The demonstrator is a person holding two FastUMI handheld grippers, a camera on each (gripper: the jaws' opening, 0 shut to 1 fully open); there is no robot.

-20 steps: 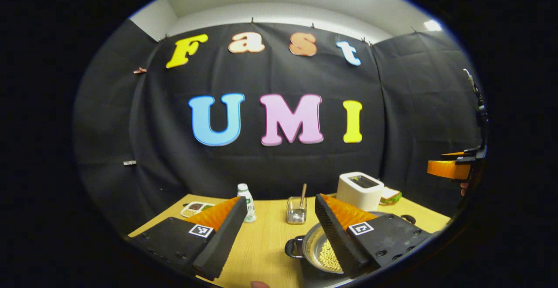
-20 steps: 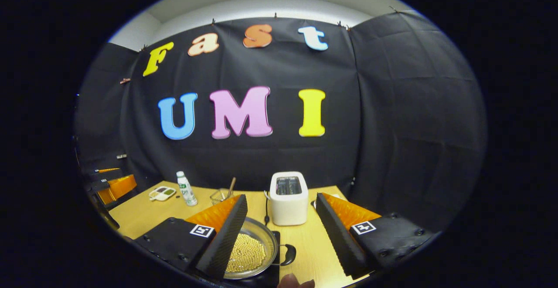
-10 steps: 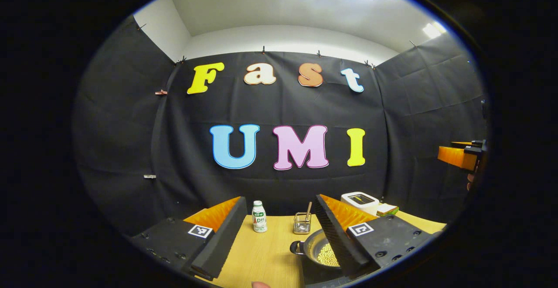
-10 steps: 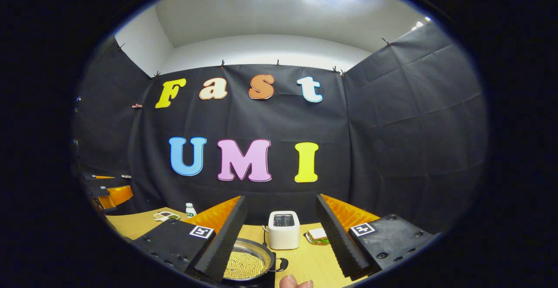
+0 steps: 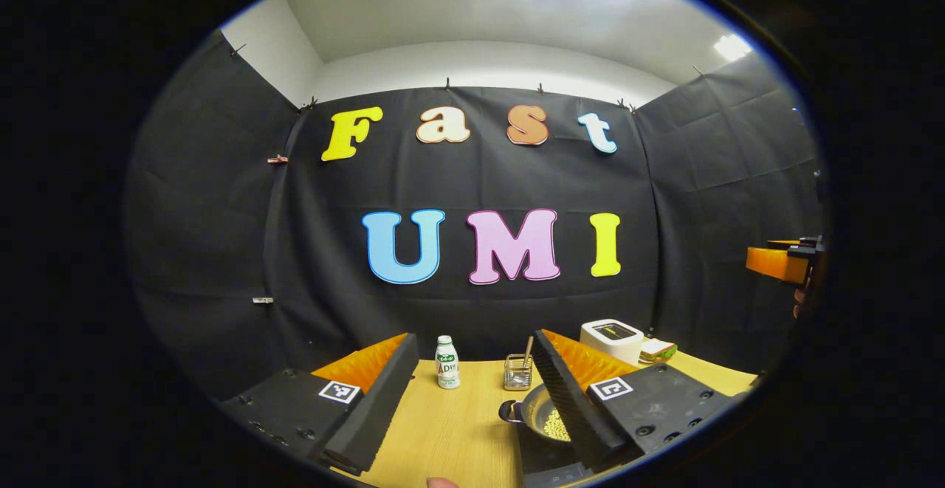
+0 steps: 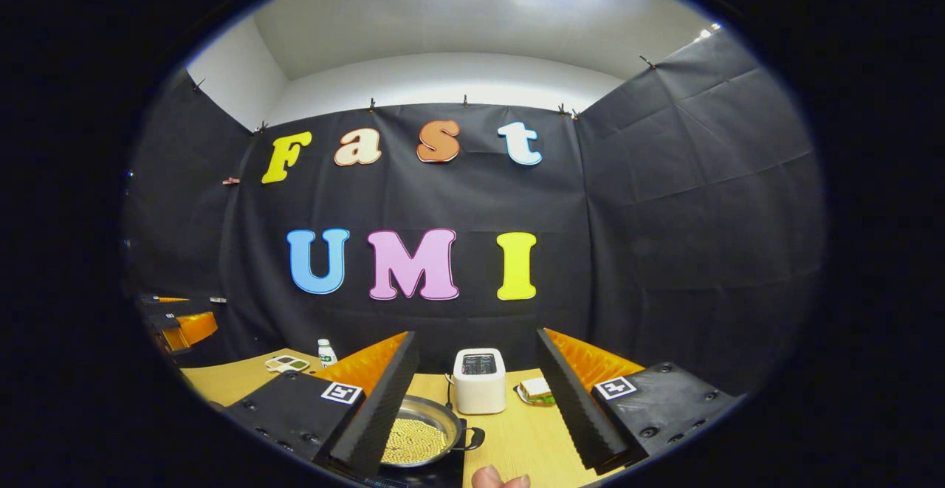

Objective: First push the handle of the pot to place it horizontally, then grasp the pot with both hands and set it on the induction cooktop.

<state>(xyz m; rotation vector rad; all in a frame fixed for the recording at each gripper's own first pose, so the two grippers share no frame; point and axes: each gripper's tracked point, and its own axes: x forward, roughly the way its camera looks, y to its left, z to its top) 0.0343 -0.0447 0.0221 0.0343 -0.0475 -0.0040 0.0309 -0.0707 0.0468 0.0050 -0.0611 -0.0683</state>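
A steel pot [image 5: 545,420] holding yellow beans rests on the black induction cooktop [image 5: 537,460] at the table's near edge, one loop handle [image 5: 508,410] pointing left. In the right gripper view the pot [image 6: 418,436] lies behind my left finger, its other handle [image 6: 476,438] pointing right, with the cooktop [image 6: 435,472] under it. My left gripper [image 5: 474,339] is open and raised, holding nothing. My right gripper [image 6: 476,335] is open too, back from the pot. The right gripper [image 5: 775,263] also appears at the far right, and the left gripper [image 6: 181,325] at the far left.
A white toaster [image 6: 478,381] and a sandwich on a plate [image 6: 537,392] stand behind the pot. A small bottle [image 5: 447,361], a glass jar with a spoon [image 5: 518,373] and a divided dish [image 6: 286,363] sit on the wooden table [image 5: 450,429]. A person's fingertip [image 6: 502,479] shows below.
Both grippers have drawn back and tilted up from the pot, which now looks smaller and lower in each view. The pot has stayed on the cooktop.
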